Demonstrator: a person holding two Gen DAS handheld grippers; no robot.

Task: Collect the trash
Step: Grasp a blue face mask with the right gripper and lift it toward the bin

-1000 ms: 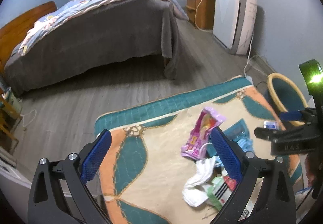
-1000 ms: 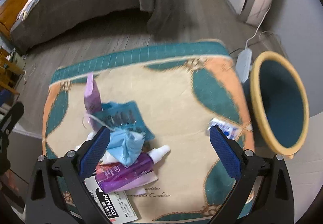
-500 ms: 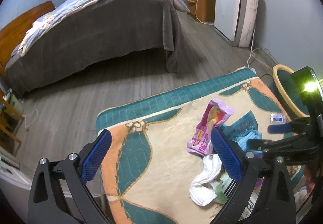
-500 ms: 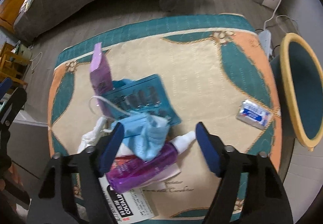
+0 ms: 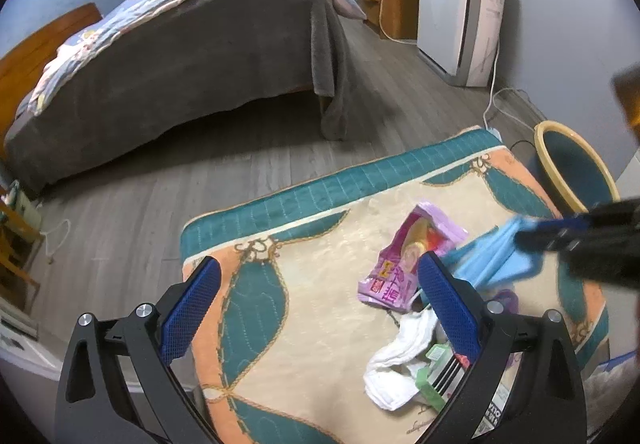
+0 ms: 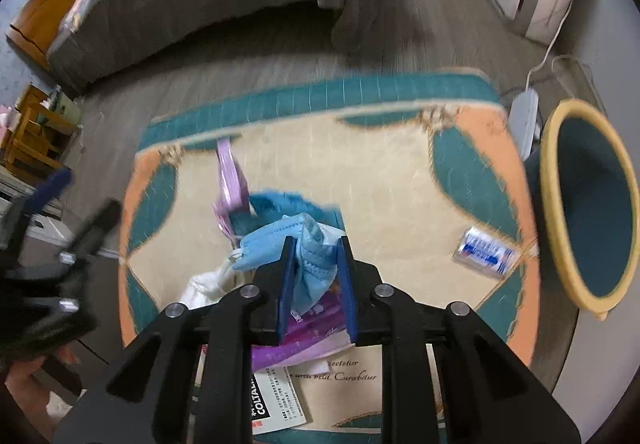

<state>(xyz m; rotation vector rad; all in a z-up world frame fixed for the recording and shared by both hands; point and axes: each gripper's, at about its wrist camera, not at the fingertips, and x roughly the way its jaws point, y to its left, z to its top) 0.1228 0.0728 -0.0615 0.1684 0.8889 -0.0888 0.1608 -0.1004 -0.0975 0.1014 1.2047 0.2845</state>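
My right gripper (image 6: 316,244) is shut on a blue face mask (image 6: 280,240) and holds it just above a trash pile on the patterned mat (image 6: 380,172); it also shows in the left wrist view (image 5: 492,260). Under it lie a purple bottle (image 6: 300,328), a pink snack wrapper (image 5: 404,260) and white tissue (image 5: 392,360). A small blue-and-white packet (image 6: 484,250) lies near the mat's right edge. The teal bin with a yellow rim (image 6: 592,204) stands right of the mat. My left gripper (image 5: 316,284) is open and empty over the mat's left part.
A bed with a grey blanket (image 5: 180,64) stands behind the mat. A white appliance (image 5: 460,12) and a power strip (image 6: 524,116) with its cable are at the back right. Wooden furniture (image 6: 36,132) stands at the left.
My right gripper closed on the blue face mask and lifted it slightly off the pile. The left gripper drifted slightly left and stayed open.
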